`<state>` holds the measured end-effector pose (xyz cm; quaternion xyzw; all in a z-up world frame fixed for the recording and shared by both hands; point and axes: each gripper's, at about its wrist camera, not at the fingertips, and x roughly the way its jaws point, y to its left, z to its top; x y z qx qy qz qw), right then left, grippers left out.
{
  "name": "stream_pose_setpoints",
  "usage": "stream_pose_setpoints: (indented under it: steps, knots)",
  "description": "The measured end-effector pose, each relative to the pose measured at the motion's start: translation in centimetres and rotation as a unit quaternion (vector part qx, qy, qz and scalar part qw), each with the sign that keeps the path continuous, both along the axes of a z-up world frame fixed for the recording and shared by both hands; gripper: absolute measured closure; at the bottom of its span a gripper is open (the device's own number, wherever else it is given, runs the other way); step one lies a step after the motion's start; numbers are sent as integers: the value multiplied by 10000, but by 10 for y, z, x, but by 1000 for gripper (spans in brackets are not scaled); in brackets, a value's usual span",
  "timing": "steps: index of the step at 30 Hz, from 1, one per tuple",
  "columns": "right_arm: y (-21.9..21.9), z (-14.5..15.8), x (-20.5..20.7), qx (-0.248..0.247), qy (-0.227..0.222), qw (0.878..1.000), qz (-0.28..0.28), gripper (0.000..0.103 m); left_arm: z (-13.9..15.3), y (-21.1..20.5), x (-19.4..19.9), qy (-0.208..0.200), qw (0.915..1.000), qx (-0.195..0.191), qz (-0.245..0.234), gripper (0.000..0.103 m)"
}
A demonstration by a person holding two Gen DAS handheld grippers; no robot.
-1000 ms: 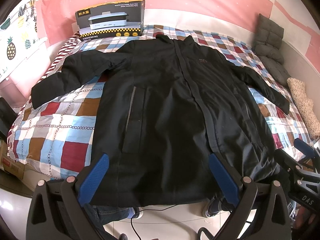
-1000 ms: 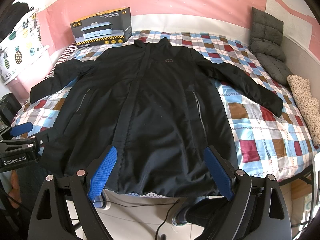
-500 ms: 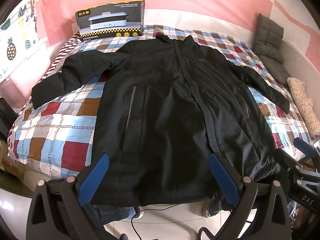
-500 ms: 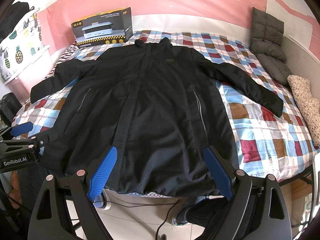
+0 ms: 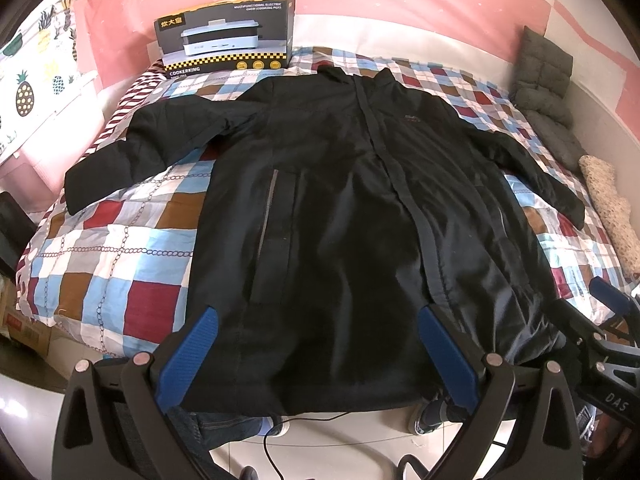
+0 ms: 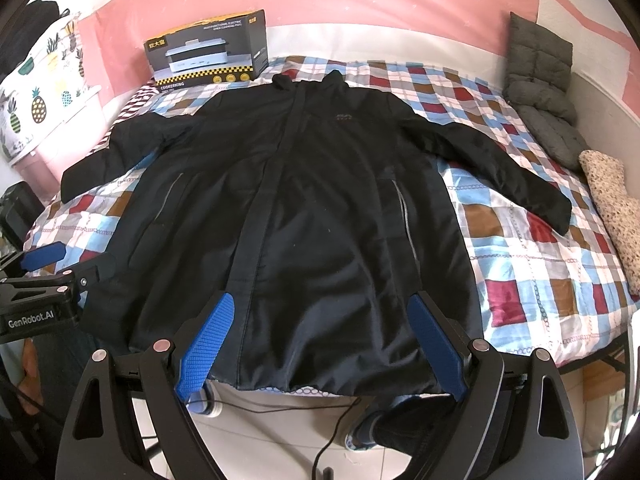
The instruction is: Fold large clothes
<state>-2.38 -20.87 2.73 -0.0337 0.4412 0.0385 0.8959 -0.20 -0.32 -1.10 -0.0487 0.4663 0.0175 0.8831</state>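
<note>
Across the checked patchwork quilt [image 6: 532, 264] of red, blue, brown and white squares lies one long black padded coat [image 6: 312, 216], front up and closed. Its long axis runs from the collar at the far, wall end to the hem at the near edge of the bed, and the hem hangs slightly over that edge. Both sleeves spread out and downward, one to each side, and bare quilt shows beside each flank, more of it to the right in the right wrist view.

One printed cardboard appliance box [image 6: 208, 54] stands at the head, just beyond the collar. One grey quilted cushion [image 6: 538, 92] leans in the far right corner, with one speckled beige pillow [image 6: 612, 208] nearer along the right edge.

The left gripper [image 5: 316, 356] hangs over the hem's left part, its two blue-padded fingers wide apart and holding nothing. The right gripper [image 6: 320, 344] hovers over the hem's right part, likewise spread and empty.
</note>
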Motion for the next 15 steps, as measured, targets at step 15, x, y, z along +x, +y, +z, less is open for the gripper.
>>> stream_pose_setpoints:
  steps: [15]
  knots:
    - [11, -4, 36, 90, -18, 9994, 347, 14, -13, 35, 25, 55, 9992, 30, 393, 1]
